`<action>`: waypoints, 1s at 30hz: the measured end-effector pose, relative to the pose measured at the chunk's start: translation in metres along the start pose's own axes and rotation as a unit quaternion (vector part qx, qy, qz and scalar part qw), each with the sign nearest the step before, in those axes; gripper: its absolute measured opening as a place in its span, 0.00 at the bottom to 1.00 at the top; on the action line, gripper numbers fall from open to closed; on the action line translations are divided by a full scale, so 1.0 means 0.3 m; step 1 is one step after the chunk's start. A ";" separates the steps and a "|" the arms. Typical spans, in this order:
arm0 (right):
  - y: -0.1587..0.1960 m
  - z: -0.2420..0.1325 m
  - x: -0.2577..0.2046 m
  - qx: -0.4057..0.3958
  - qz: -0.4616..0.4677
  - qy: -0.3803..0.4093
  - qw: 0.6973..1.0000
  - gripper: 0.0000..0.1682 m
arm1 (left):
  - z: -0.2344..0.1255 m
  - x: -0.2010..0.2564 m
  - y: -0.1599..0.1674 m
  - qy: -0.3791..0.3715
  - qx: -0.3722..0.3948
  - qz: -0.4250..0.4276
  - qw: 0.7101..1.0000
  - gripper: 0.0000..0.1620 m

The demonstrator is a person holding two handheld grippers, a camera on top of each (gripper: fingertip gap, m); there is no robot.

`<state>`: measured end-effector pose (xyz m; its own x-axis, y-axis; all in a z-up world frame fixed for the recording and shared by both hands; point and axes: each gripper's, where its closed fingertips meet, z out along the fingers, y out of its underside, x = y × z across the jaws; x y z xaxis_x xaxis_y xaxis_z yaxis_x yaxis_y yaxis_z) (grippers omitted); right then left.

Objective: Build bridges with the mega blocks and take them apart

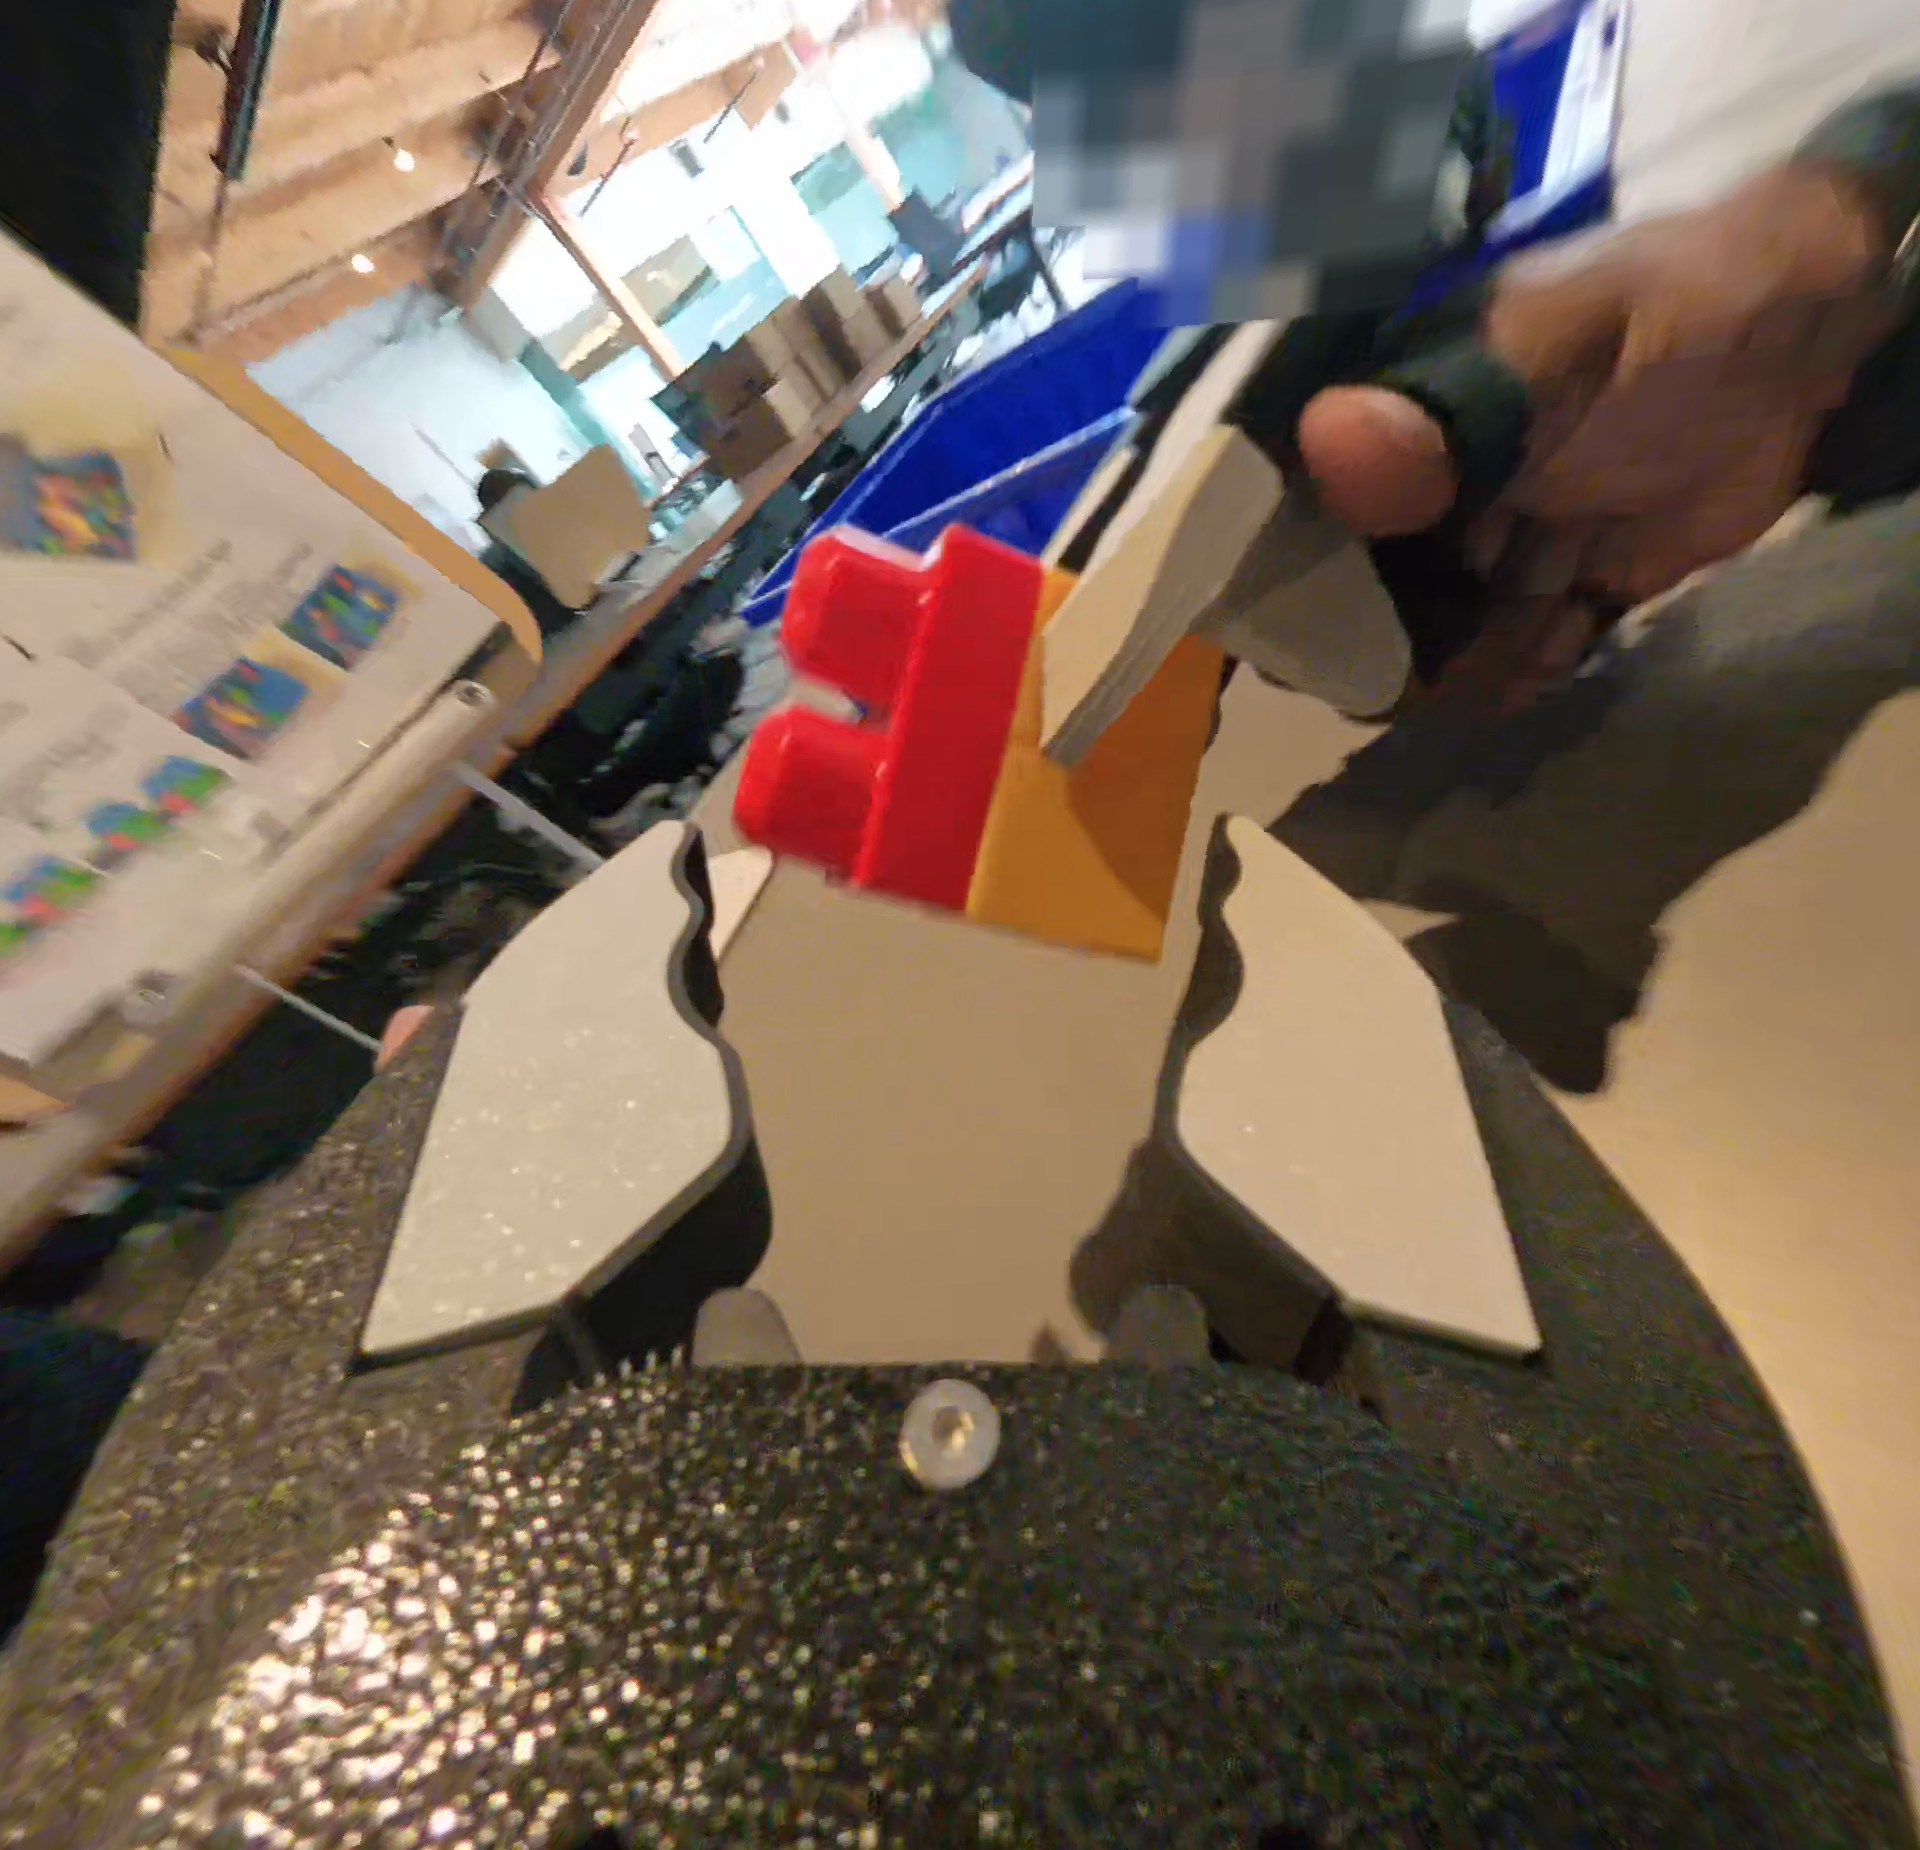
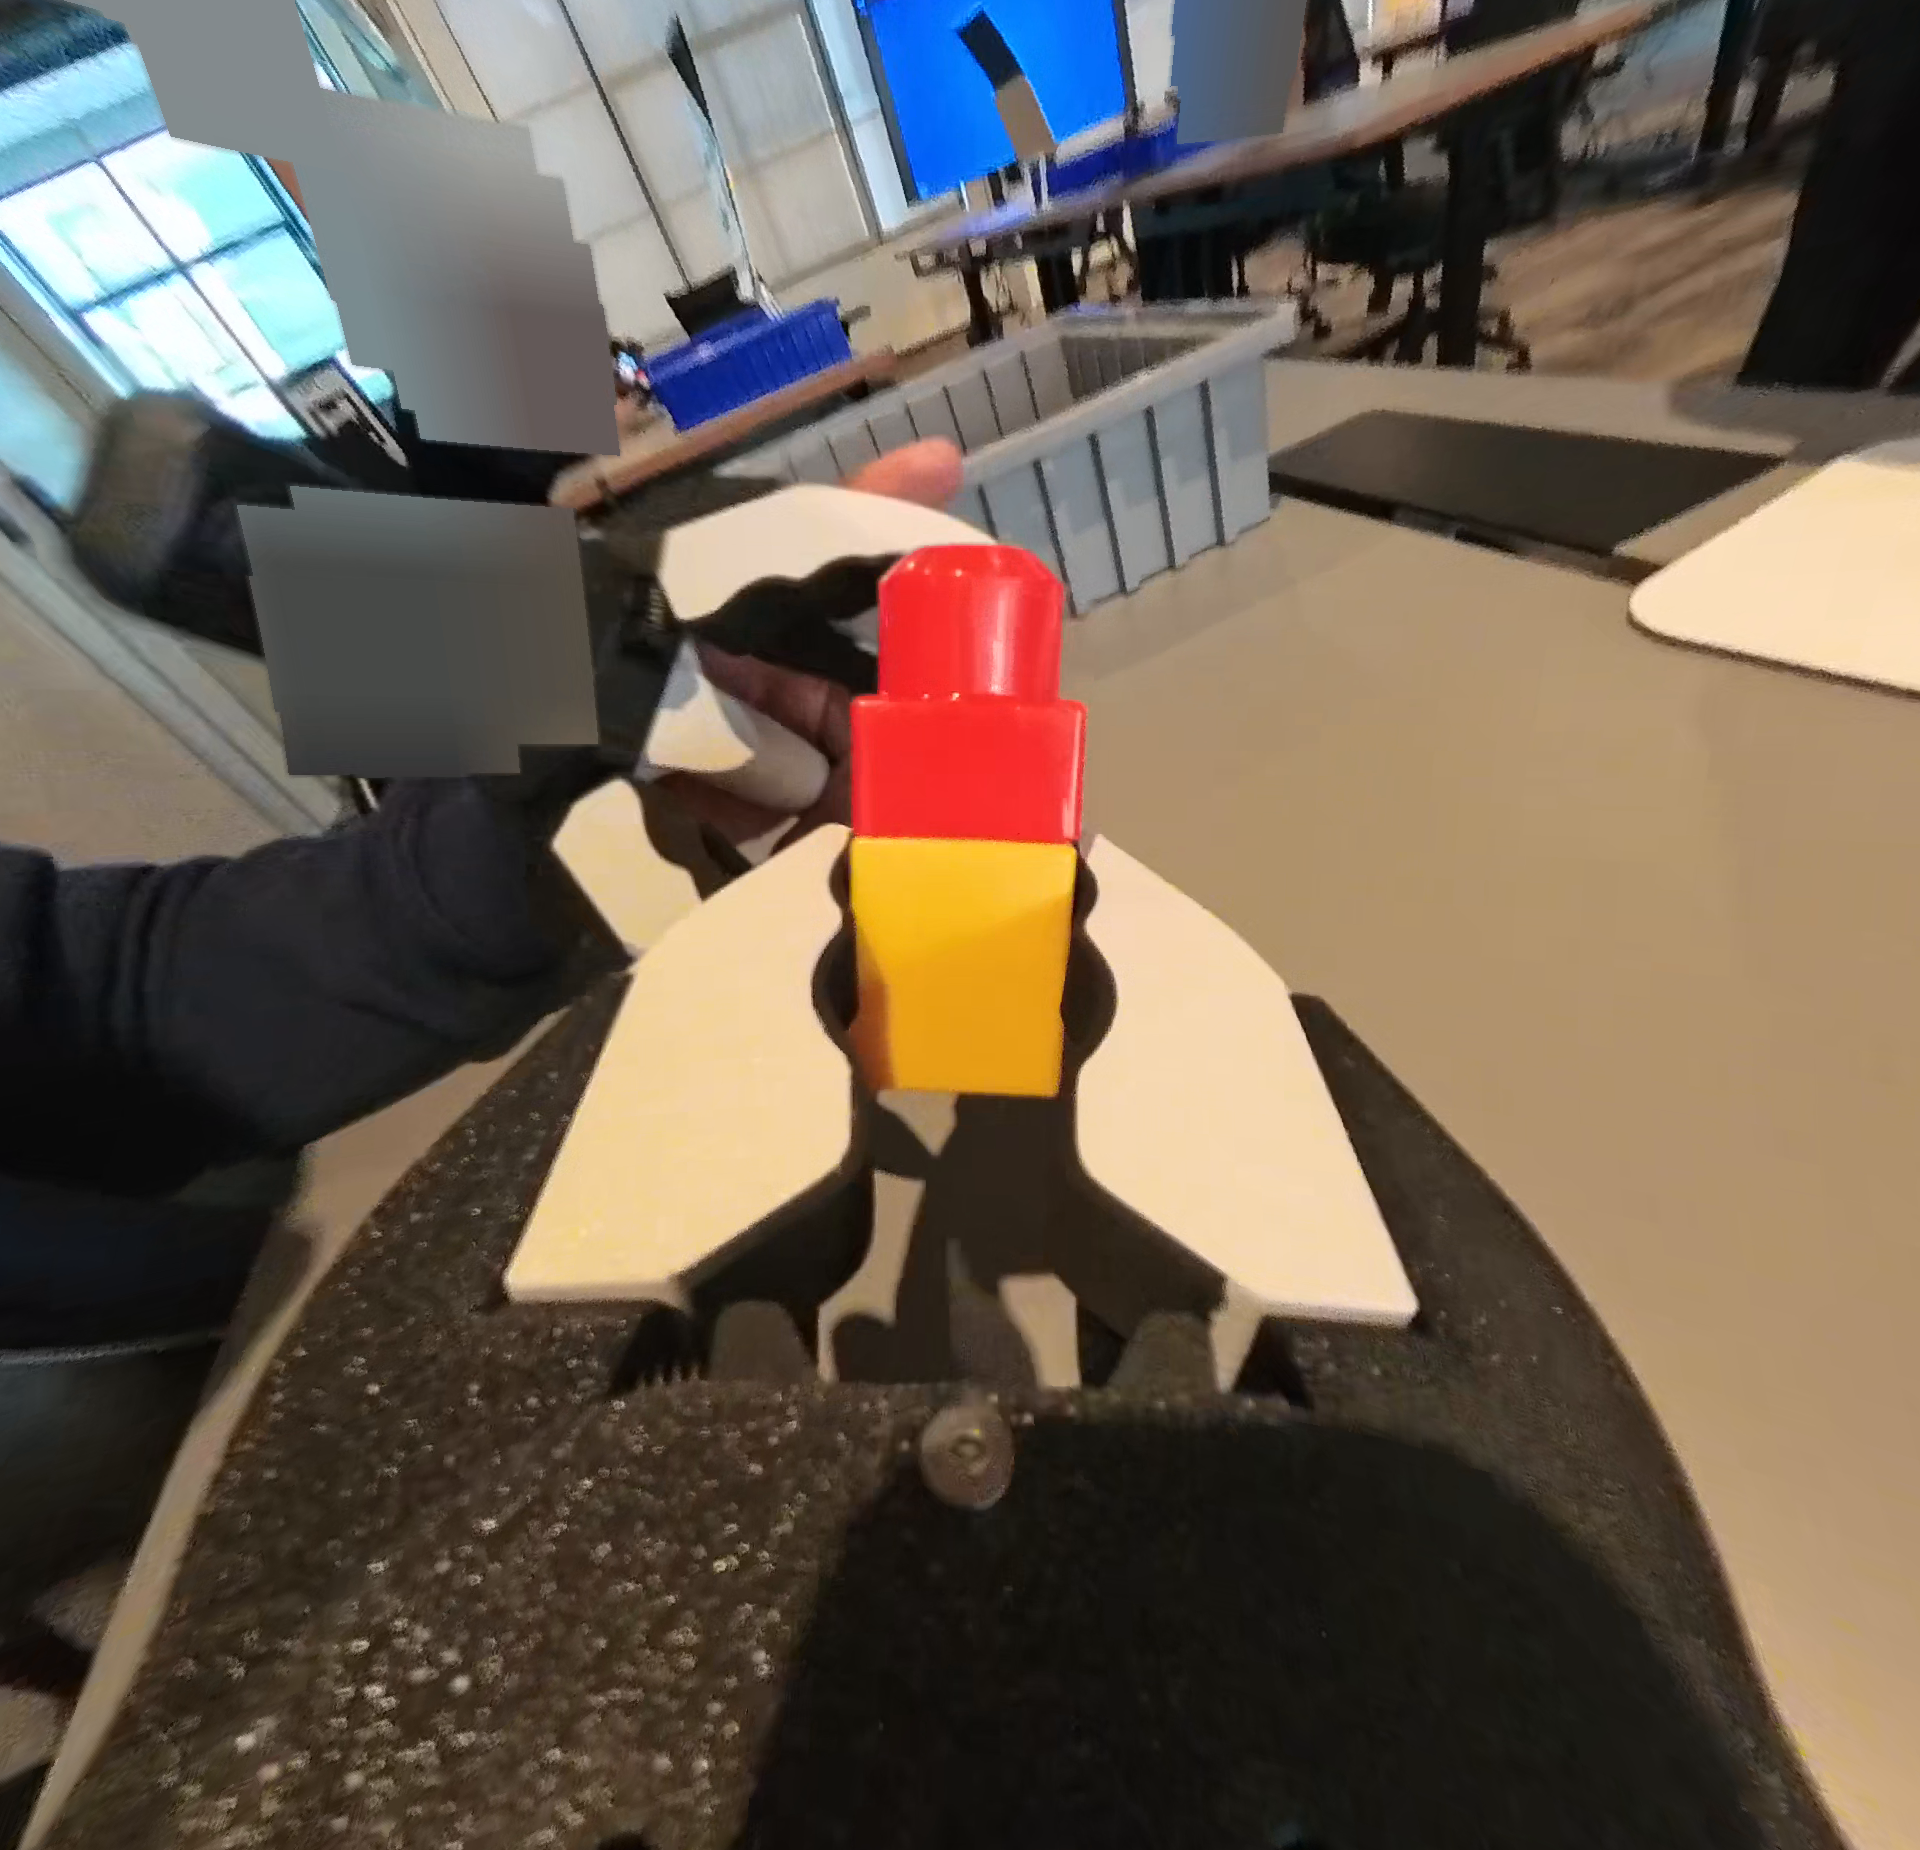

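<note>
Over on the left of the left wrist view, printed sheets with small coloured pictures [image 1: 197,678] lie on a pale wooden board, blurred and not readable. Moving right, the left tool [image 1: 951,865] stands spread wide, nothing between its grey fingers, only bare grey surface [image 1: 935,1094] showing through the gap. Just beyond its tips hangs the pair of joined plastic blocks: a red mega block with two round studs [image 1: 904,720] pressed onto a yellow-orange mega block [image 1: 1081,855]. From here their long axis lies nearly level, the studs pointing left. One grey finger of the right tool [image 1: 1143,595] crosses the yellow block and hides its upper part; behind it a person's hand [image 1: 1621,418] is smeared by motion.

Switching to the right wrist view: at left a dark sleeve [image 2: 260,979] covers part of the left tool [image 2: 790,647], so only scraps of its pale fingers show. Centre frame, the right tool [image 2: 961,959] is clenched on the yellow block [image 2: 961,969], a finger pressing each side. The red block [image 2: 966,751] juts out past the fingertips, studs aimed straight away along the tool, only one stud visible. Behind sits a grey ribbed plastic bin [image 2: 1122,450], and to the right the surface [image 2: 1455,865] runs wide and open as far as a white mat [image 2: 1797,585], cut off by the frame edge.
</note>
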<state>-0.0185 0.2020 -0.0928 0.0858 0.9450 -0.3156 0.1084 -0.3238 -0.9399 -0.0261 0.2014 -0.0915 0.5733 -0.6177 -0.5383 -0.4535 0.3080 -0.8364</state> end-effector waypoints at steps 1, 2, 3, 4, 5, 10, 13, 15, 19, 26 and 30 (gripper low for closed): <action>-0.018 -0.009 -0.003 0.018 0.000 -0.005 1.000 0.22 | -0.020 -0.017 -0.004 0.007 0.017 -0.044 0.999 0.56; -0.038 -0.019 -0.011 0.037 -0.004 -0.014 0.999 0.22 | -0.037 -0.032 -0.004 0.018 0.032 -0.101 0.994 0.54; -0.055 -0.029 -0.027 0.055 -0.009 -0.029 0.998 0.22 | -0.048 -0.034 -0.005 0.042 0.043 -0.170 0.984 0.52; -0.066 -0.037 -0.046 0.068 -0.015 -0.048 0.996 0.22 | -0.055 -0.023 -0.020 0.078 0.063 -0.240 0.966 0.51; -0.071 -0.043 -0.064 0.079 -0.024 -0.064 0.994 0.22 | -0.057 -0.010 -0.044 0.111 0.088 -0.298 0.944 0.49; -0.040 -0.051 -0.102 0.085 -0.055 -0.107 0.989 0.22 | -0.039 0.080 -0.088 0.197 0.132 -0.358 0.903 0.39; -0.034 -0.055 -0.104 0.088 -0.049 -0.117 0.988 0.22 | -0.023 0.114 -0.084 0.204 0.126 -0.343 0.908 0.32; -0.034 -0.059 -0.109 0.091 -0.044 -0.126 0.987 0.22 | -0.017 0.108 -0.084 0.193 0.130 -0.345 0.909 0.26; -0.004 -0.046 -0.115 0.075 -0.040 -0.137 0.987 0.22 | -0.005 0.127 -0.076 0.204 0.121 -0.354 0.905 0.24; 0.002 -0.038 -0.074 0.077 -0.046 -0.094 0.992 0.23 | 0.011 0.108 -0.047 0.180 0.098 -0.354 0.912 0.23; 0.005 -0.043 -0.045 0.068 -0.026 -0.082 0.994 0.28 | 0.008 0.056 -0.038 0.147 0.112 -0.392 0.901 0.23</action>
<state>-0.0066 0.1883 -0.0883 -0.0798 0.9590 -0.2719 -0.0277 -0.2748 -0.9611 -0.0097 0.1892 -0.0911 0.4365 -0.8644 0.2496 0.1798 -0.1880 -0.9656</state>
